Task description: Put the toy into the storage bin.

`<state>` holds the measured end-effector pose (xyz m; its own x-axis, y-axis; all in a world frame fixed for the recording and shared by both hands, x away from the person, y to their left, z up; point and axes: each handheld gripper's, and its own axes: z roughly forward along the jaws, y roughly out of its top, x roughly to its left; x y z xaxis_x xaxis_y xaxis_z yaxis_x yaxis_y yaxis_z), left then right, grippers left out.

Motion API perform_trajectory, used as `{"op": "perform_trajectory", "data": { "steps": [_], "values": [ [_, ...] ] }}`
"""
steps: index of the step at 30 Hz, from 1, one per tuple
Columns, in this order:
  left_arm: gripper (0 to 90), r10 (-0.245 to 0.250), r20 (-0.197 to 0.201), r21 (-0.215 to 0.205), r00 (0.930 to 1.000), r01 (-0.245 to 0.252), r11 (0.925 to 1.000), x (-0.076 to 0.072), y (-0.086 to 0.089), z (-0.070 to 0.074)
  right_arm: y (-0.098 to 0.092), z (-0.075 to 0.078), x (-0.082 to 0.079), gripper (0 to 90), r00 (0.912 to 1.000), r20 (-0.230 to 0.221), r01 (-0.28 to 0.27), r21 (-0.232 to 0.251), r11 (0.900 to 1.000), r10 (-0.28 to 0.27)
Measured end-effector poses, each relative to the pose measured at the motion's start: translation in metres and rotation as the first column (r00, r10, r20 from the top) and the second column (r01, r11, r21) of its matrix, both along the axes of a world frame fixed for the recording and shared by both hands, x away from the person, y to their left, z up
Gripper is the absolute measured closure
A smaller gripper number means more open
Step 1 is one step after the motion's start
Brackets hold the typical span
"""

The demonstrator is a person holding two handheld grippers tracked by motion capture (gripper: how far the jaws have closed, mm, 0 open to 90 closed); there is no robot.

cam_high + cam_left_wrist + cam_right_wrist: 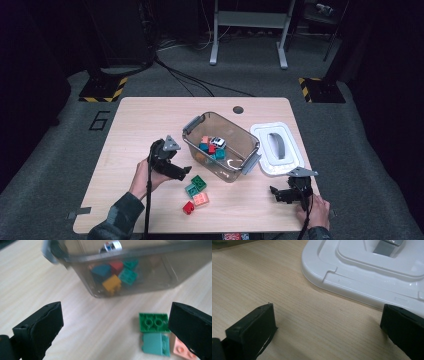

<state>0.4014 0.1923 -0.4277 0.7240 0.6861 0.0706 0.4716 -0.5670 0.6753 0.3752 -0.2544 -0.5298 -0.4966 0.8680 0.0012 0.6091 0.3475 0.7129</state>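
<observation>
A clear plastic bin [231,131] stands mid-table with several coloured bricks and a small toy car [217,142] inside. In front of it lie a green brick [199,182], a teal brick [191,189], a pink brick [201,199] and a red brick [188,207]. My left gripper [184,172] hovers just left of the green brick, open and empty. In the left gripper view the green brick [153,322], teal brick [156,344] and pink brick [182,349] sit by the right jaw. My right gripper [276,193] rests open near the front right edge.
The bin's white lid [276,148] with a grey handle lies to the right of the bin; its rim [362,287] is just ahead of the right gripper. Bare wood stretches across the table's left side [125,145]. The floor drops off past every table edge.
</observation>
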Motion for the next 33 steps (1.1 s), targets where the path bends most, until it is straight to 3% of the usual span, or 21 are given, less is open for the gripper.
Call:
{"op": "perform_trajectory", "data": {
  "steps": [6, 11, 19, 23, 27, 33],
  "values": [
    [0.0, -0.030, -0.051, -0.018, 0.9982, 0.029, 0.9994, -0.019, -0.006, -0.022, 0.000, 0.000, 0.000, 0.0, 1.0000, 0.000, 0.000, 0.000, 1.000, 0.000],
    [0.0, -0.044, -0.103, -0.083, 0.9938, 0.035, 0.9959, -0.041, -0.008, -0.041, 0.000, 0.000, 0.000, 0.0, 1.0000, 0.000, 0.000, 0.000, 1.000, 0.000],
    [4.3, -0.065, -0.153, -0.091, 0.9862, 0.051, 0.9946, -0.064, -0.012, -0.060, 0.000, 0.000, 0.000, 0.0, 1.0000, 0.002, 0.000, -0.003, 1.000, 0.000],
    [19.2, -0.082, -0.175, -0.096, 0.9812, 0.066, 0.9932, -0.073, -0.016, -0.068, 0.000, 0.000, 0.000, 0.0, 1.0000, 0.001, 0.000, 0.000, 1.000, 0.000],
    [40.3, -0.090, -0.173, -0.070, 0.9808, 0.079, 0.9944, -0.078, -0.018, -0.071, 0.000, 0.000, 0.000, 0.0, 1.0000, 0.001, -0.001, -0.001, 1.000, 0.001],
    [66.4, -0.071, -0.153, -0.042, 0.9857, 0.065, 0.9970, -0.080, -0.012, -0.076, 0.000, 0.000, 0.000, 0.0, 1.0000, 0.001, -0.001, -0.001, 1.000, 0.001]
  ]
}}
